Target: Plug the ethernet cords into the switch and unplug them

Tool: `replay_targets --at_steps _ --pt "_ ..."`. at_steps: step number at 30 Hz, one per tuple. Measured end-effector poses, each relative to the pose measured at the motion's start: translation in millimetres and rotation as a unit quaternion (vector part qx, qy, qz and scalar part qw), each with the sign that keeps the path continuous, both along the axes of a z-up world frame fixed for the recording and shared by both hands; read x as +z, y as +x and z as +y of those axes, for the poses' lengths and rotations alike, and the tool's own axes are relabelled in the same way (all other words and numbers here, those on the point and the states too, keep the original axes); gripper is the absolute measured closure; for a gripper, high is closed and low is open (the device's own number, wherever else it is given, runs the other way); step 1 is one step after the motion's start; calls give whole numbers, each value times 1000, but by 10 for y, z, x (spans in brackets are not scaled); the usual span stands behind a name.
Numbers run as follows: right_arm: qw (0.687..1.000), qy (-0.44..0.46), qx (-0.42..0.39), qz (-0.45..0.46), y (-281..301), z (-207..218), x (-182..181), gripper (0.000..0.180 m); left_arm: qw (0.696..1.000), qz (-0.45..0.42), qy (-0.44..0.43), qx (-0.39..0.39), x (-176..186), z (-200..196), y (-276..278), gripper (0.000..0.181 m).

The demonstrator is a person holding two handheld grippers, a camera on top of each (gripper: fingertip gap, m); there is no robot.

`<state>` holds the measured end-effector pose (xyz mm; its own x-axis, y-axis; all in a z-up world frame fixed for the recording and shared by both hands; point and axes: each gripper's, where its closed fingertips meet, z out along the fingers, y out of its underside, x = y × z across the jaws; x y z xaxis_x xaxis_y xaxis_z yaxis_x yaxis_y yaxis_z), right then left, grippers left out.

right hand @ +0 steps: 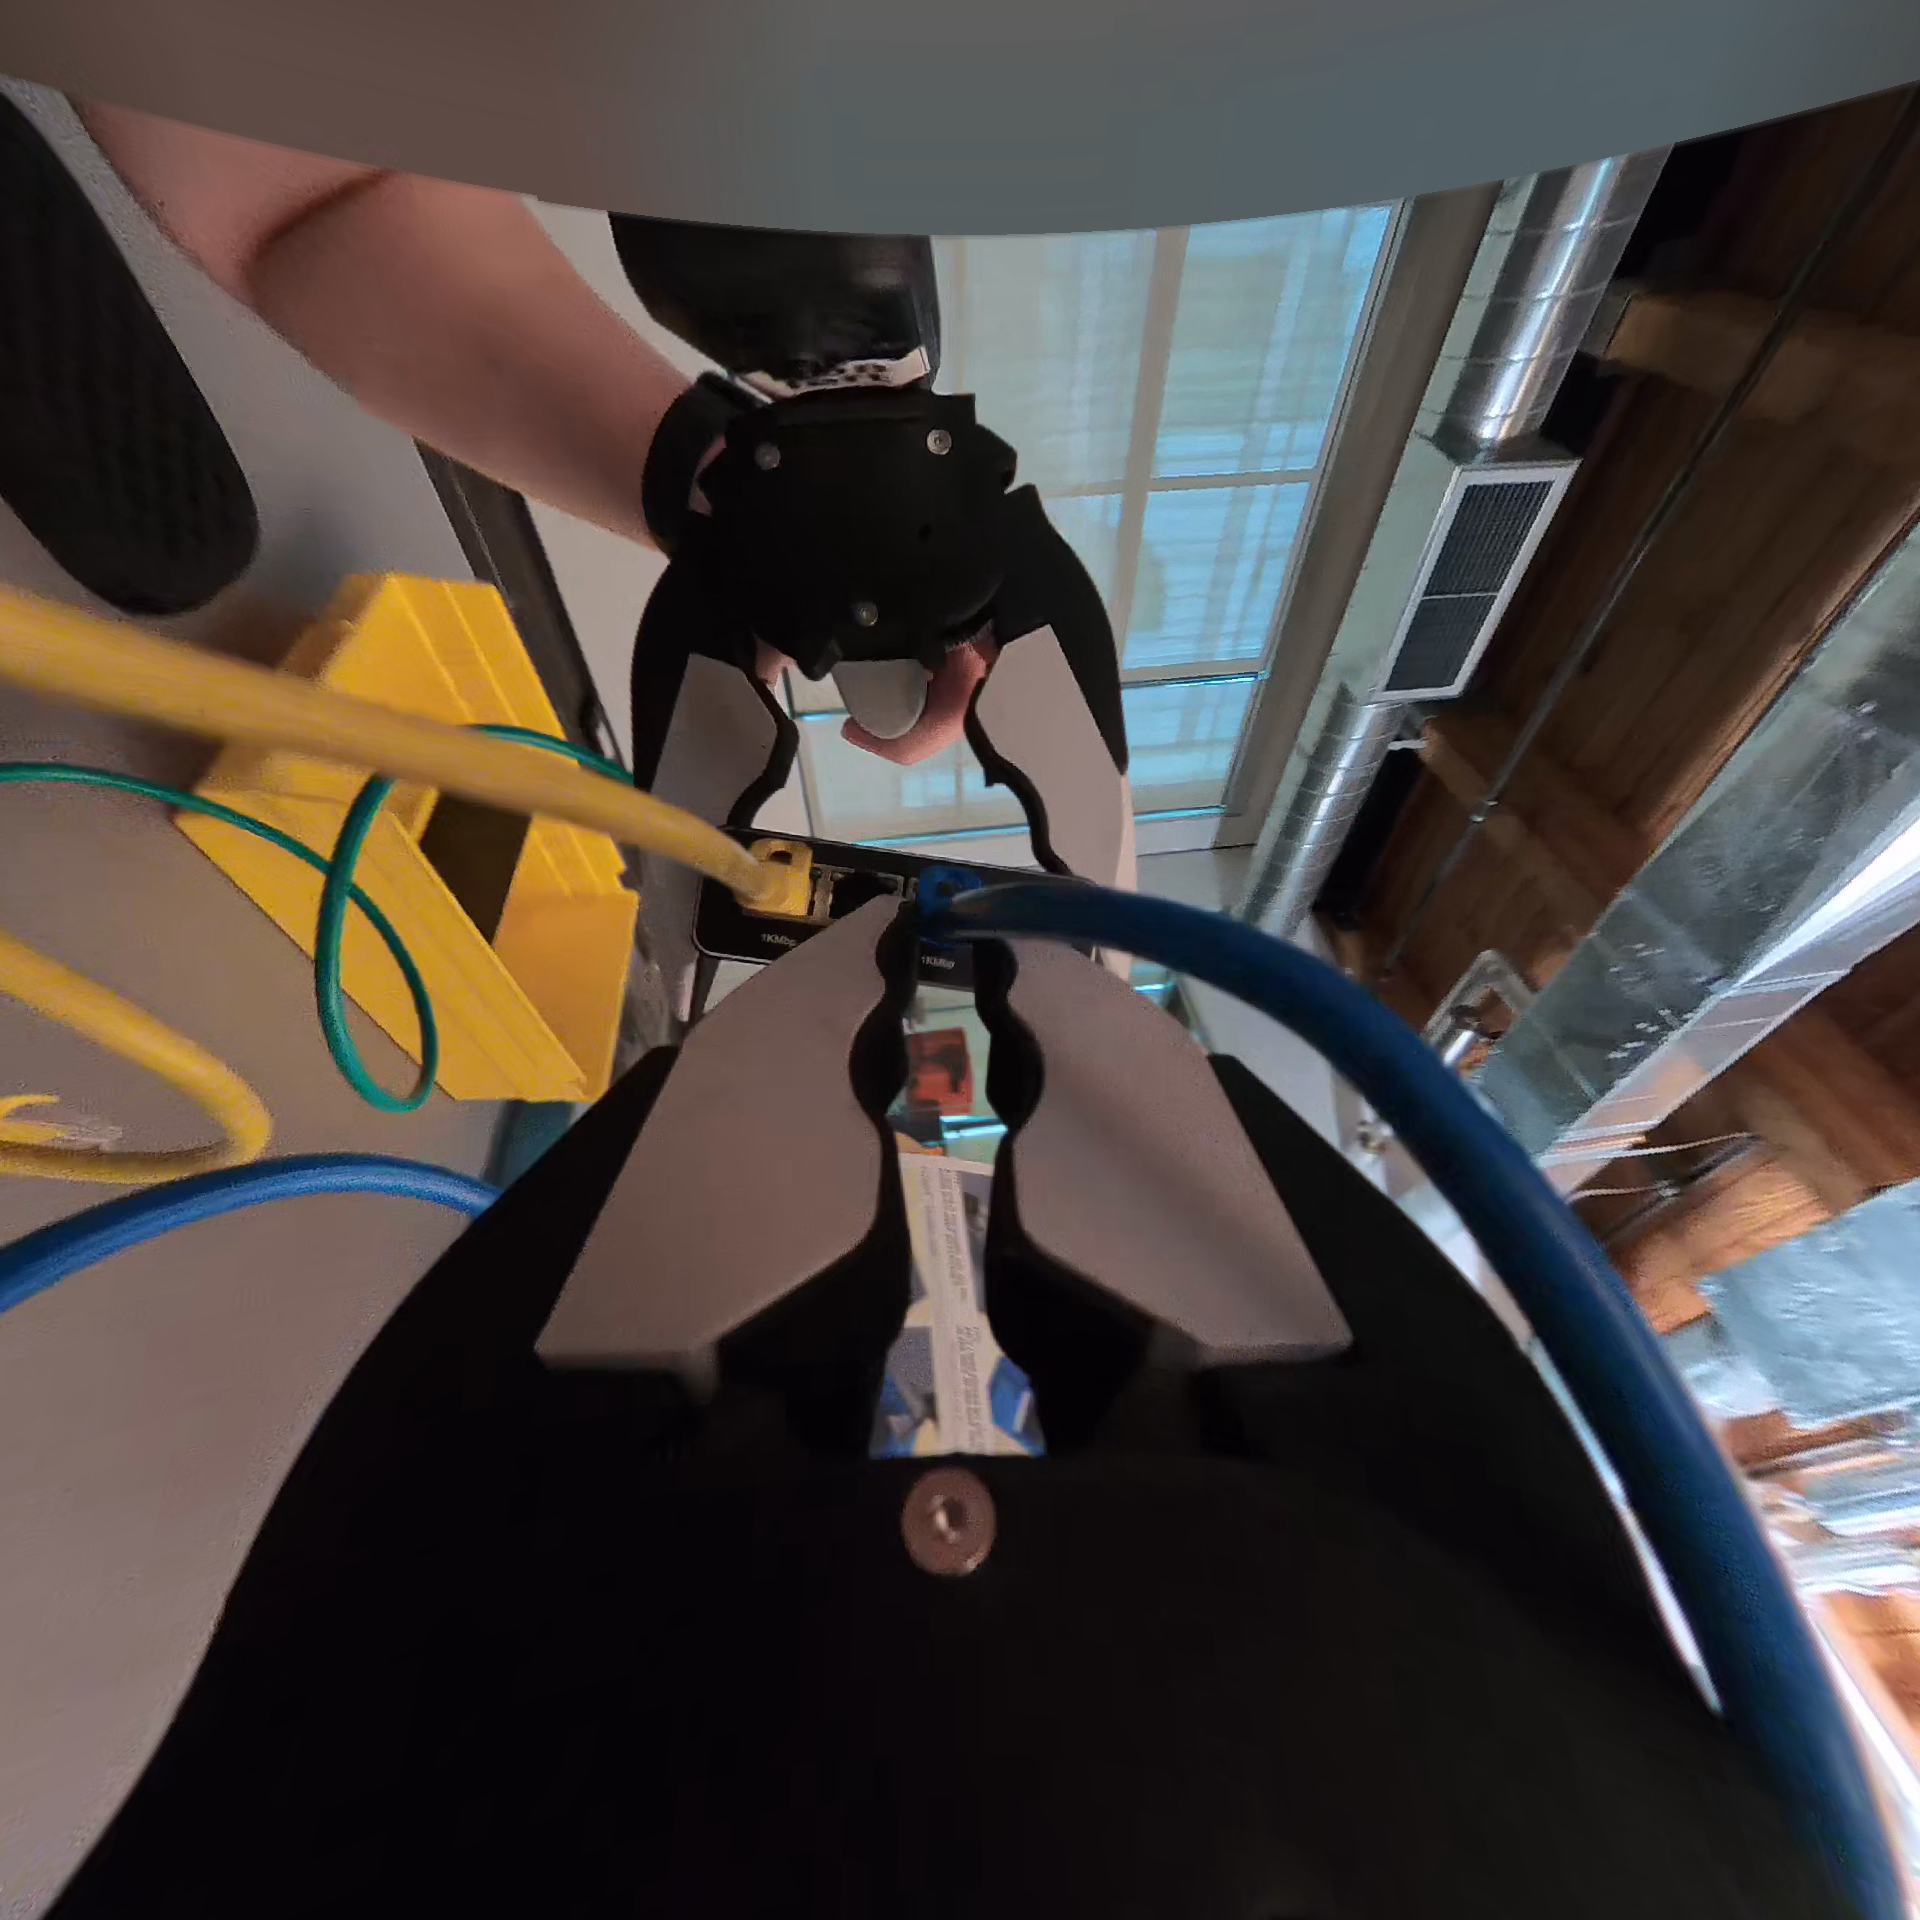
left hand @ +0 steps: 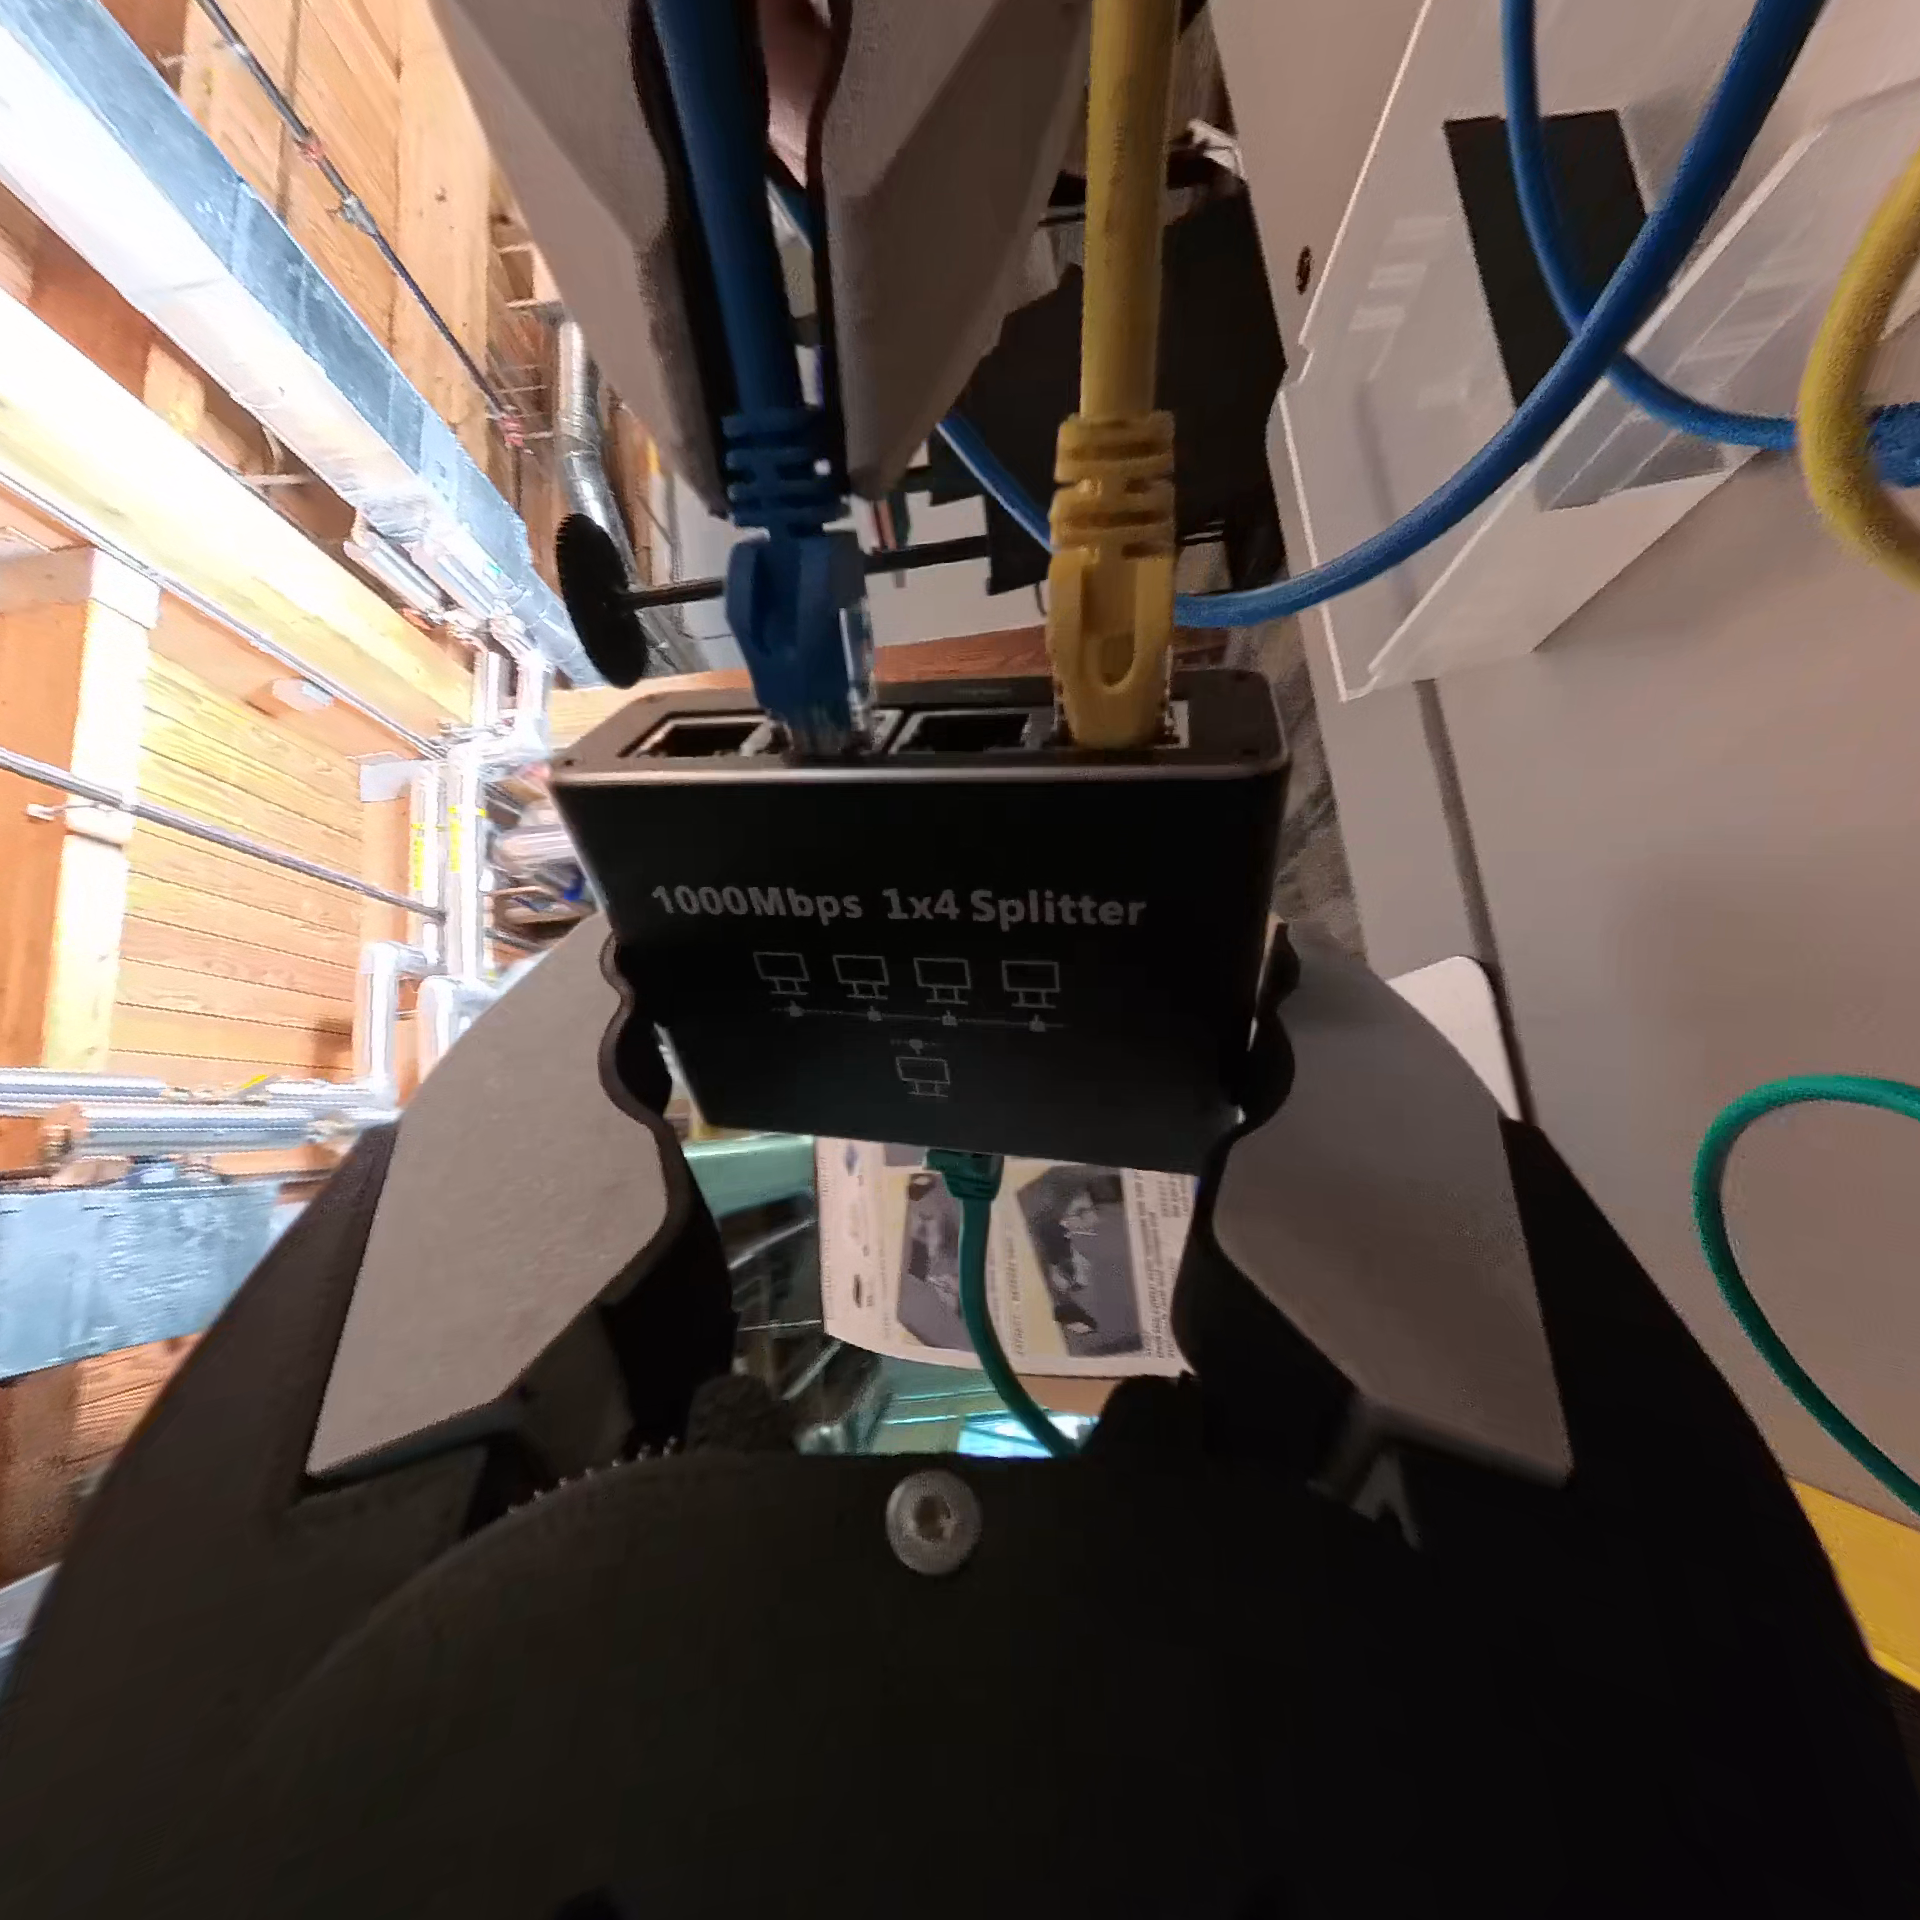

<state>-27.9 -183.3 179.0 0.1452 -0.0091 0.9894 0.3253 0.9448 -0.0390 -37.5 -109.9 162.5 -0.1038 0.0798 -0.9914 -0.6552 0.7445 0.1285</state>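
Note:
My left gripper [left hand: 945, 997] is shut on the black switch [left hand: 914, 862], holding it by its sides with the ports facing away. A yellow plug [left hand: 1112, 582] sits in the far right port. A blue plug [left hand: 795, 634] stands tilted with its tip in the mouth of the second port. A green cord [left hand: 977, 1247] is plugged into the switch's near end. My right gripper [right hand: 935, 935] is shut on the blue cord's plug [right hand: 940, 888] at the switch [right hand: 748, 940]. It also shows in the left wrist view [left hand: 800, 457], above the blue plug.
A yellow bin [right hand: 416, 831] stands on the grey table left of the switch. A loose yellow cord end [right hand: 62, 1132] and a green cord loop [right hand: 364, 935] lie near it. A clear plastic holder [left hand: 1558, 416] and a printed leaflet [left hand: 1039, 1247] are nearby. The person's forearm [right hand: 416, 312] reaches in. My right fingertips sit around 7 centimetres from my left ones.

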Motion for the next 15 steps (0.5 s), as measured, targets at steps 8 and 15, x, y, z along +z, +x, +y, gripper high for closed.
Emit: replay_targets --at_steps 8,15 --pt "1000 -1 -26 -4 96 -20 25 170 1000 -13 22 14 52 -1 108 72" --pt "1000 -23 -5 13 145 -67 79 170 1000 -7 16 24 99 -66 138 73"
